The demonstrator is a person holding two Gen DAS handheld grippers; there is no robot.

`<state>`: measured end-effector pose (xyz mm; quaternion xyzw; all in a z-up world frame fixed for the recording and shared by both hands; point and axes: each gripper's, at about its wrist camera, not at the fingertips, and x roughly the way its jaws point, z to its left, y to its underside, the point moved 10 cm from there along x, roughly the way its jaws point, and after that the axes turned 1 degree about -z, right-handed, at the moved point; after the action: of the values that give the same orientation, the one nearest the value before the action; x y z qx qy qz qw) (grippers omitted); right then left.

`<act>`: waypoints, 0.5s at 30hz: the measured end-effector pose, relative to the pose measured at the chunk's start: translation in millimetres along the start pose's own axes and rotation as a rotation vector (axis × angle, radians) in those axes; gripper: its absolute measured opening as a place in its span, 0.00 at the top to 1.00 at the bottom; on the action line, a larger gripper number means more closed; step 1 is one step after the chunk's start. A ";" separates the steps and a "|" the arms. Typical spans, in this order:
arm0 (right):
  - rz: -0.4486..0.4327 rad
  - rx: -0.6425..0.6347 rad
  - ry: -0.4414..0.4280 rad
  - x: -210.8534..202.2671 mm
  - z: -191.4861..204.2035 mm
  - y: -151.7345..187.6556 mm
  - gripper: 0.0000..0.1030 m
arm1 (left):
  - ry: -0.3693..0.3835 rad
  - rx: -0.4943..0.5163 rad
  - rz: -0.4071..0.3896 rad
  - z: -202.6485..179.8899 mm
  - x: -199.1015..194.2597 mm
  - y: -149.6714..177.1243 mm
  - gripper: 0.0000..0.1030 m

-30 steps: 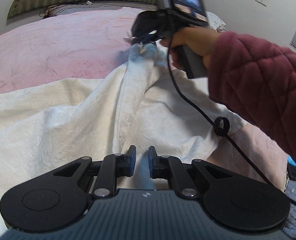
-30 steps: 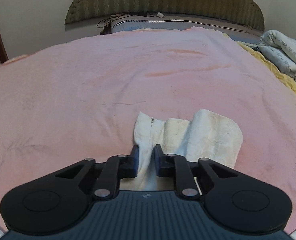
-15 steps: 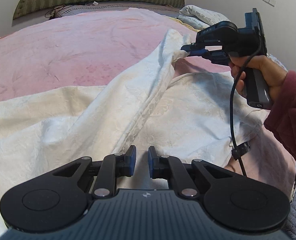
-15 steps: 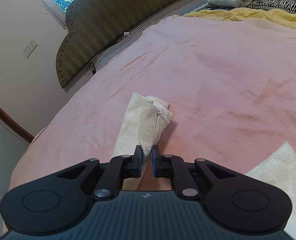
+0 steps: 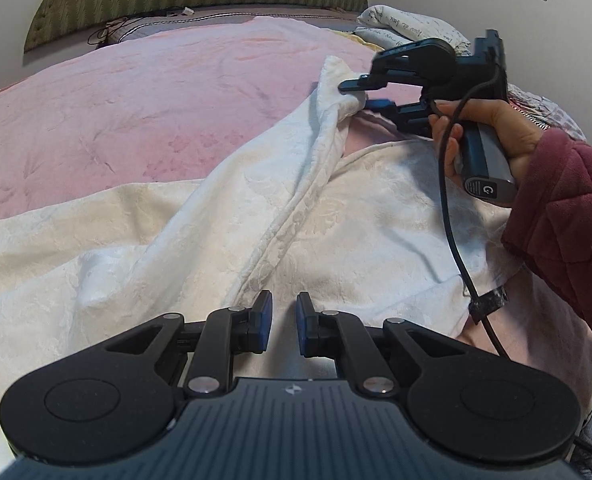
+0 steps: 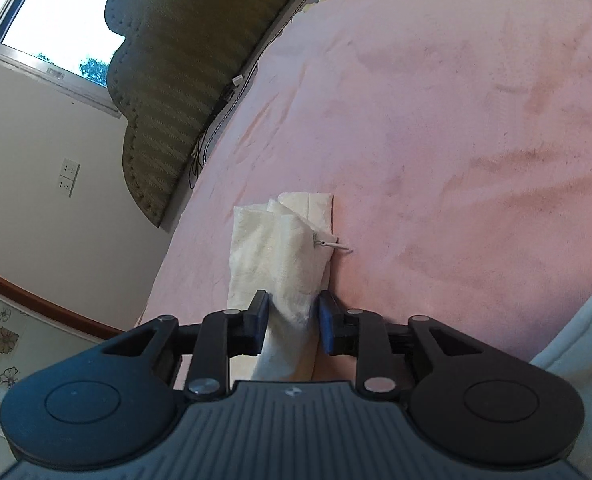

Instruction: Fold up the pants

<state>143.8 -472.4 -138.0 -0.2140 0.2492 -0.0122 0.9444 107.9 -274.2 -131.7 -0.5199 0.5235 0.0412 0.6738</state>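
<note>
— What are the right gripper (image 6: 292,312)'s jaws doing?
— They have just been opening. A bunched end of the white pants (image 6: 280,256) sits between the blue pads; the cloth touches the left pad, and a gap shows at the right one, so it is no longer pinched.
— And from the other camera?
— The right gripper (image 5: 355,94) lies on its side, the cloth end draped over its lower finger, held by a hand (image 5: 491,128) in a maroon quilted sleeve (image 5: 563,216).
— The left gripper (image 5: 284,322)?
— Its jaws stand a narrow gap apart, over the pants. Whether cloth is caught between them I cannot tell.
— Where are the pants?
— Spread across the near side of the pink bed (image 5: 136,100), one ridge rising to the right gripper.
</note>
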 end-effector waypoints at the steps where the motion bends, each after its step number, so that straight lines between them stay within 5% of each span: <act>1: -0.011 -0.002 -0.028 -3.7 2.2 -0.8 0.86 | 0.002 -0.007 -0.005 0.9 0.5 -0.5 0.84; 2: -0.021 -0.013 -0.049 -9.0 7.1 -1.2 0.94 | 0.004 -0.015 -0.013 2.1 0.8 -1.1 0.84; 9: -0.138 -0.093 -0.197 -102.0 49.9 -14.1 0.95 | -0.046 -0.014 -0.073 3.0 -9.4 -5.8 1.00; 15: -0.155 -0.112 -0.178 -158.8 38.2 -15.3 0.95 | -0.014 0.046 -0.120 -13.2 -32.1 -6.5 1.00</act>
<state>24.2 -450.5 -27.9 -0.2852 0.1473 -0.0519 0.9456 88.6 -271.3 -102.3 -0.5343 0.4875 -0.0079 0.6905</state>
